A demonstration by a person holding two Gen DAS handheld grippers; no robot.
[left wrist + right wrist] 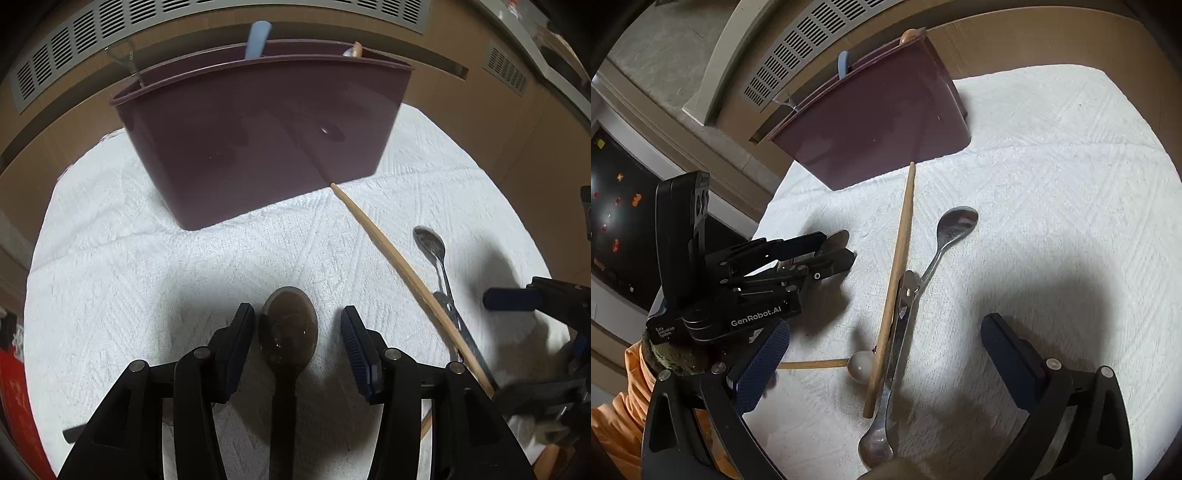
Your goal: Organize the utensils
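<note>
Left wrist view: left gripper [297, 328], black linkage arms with ribbed dark-blue pads, jaws spread wide with a dark glossy spoon [288, 332] lying between the pads, apparently clear of both; its oval bowl points away from the camera toward the caddy, handle running back under the gripper, long axis along the fingers. Maroon plastic caddy [258, 140], smooth, tapered, divided lengthwise, stands upright at the far edge of a white woven cloth [129, 258] with a raised diamond texture; a pale blue handle [257, 38] and a clear fork [127, 62] stick up out of it. Wooden chopstick [388, 247], slim and tapered, lies diagonally, thin tip just at the caddy's base. Steel spoon [430, 240] lies just right of it, bowl toward the caddy. Right gripper [513, 299] enters at the right edge. Right wrist view: right gripper [882, 354], same blue textured pads, jaws fully spread and empty, hovering over the pile. Chopstick [897, 273] runs lengthwise from near the camera to the caddy [879, 122]. A flat steel utensil [905, 299] lies alongside it, touching; the steel spoon [956, 223] angles off right, bowl far. A second steel spoon [875, 448] has its bowl near the camera. A white-tipped wooden-handled utensil [858, 365] lies crosswise. Left gripper [836, 247] sits low over the cloth [1052, 166] at left.
</note>
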